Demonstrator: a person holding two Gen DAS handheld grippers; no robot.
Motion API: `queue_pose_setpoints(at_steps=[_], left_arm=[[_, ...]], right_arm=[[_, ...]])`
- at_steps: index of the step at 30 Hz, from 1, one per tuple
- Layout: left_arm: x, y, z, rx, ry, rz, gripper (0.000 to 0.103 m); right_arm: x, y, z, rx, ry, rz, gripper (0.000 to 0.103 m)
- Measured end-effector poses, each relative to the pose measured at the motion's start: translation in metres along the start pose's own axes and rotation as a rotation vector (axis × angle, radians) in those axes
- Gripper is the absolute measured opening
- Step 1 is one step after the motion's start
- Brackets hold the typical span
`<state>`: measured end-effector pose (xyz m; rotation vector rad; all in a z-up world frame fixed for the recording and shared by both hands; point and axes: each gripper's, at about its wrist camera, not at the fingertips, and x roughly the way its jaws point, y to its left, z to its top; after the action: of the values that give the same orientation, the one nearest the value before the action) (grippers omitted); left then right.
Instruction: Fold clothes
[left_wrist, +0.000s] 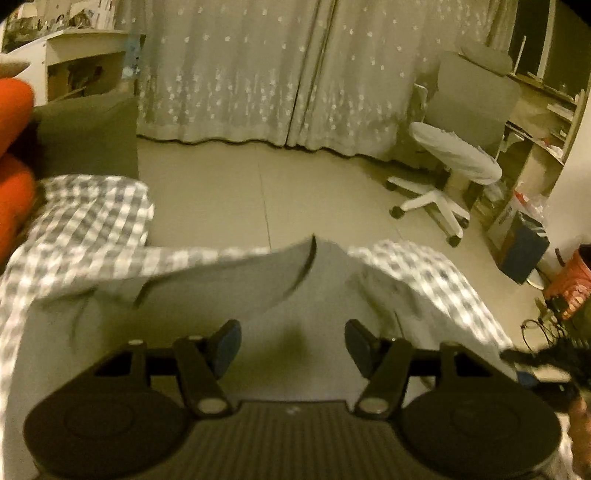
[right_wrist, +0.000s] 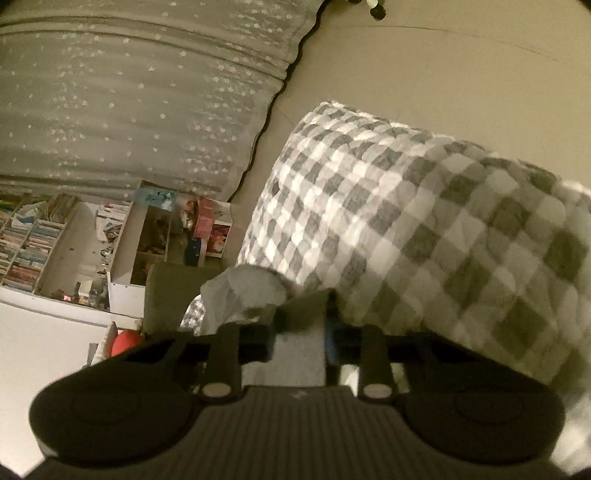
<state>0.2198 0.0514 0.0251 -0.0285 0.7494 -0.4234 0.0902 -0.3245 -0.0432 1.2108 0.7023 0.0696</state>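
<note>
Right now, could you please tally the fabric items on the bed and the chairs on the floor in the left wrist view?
Checked bedding: 1
Grey garment: 1
Dark grey pillow: 1
White office chair: 1
Total: 4

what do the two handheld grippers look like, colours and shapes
Both look alike. The left gripper has a black body with a ribbed centre panel between two rounded disc-like housings, black linkage arms on silver pivot pins, and dark fingers faced with blue pads. The right gripper shows the same black ribbed body, discs and silver pins, with a hint of blue on one finger. No cables or sleeves are visible.
</note>
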Motion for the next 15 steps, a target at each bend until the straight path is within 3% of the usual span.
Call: queue_pose_setpoints(at_steps=[8, 15], left_arm=[[0.065, -0.004, 0.027, -0.036, 0.007, 0.011, 0.058], [0.105, -0.006, 0.037, -0.107, 0.033, -0.040, 0.038]], right_arm=[[0.004, 0.004, 0.006, -0.125, 0.006, -0.011, 0.008], [0.014, 0.011, 0.012, -0.209, -0.031, -0.029, 0.006]])
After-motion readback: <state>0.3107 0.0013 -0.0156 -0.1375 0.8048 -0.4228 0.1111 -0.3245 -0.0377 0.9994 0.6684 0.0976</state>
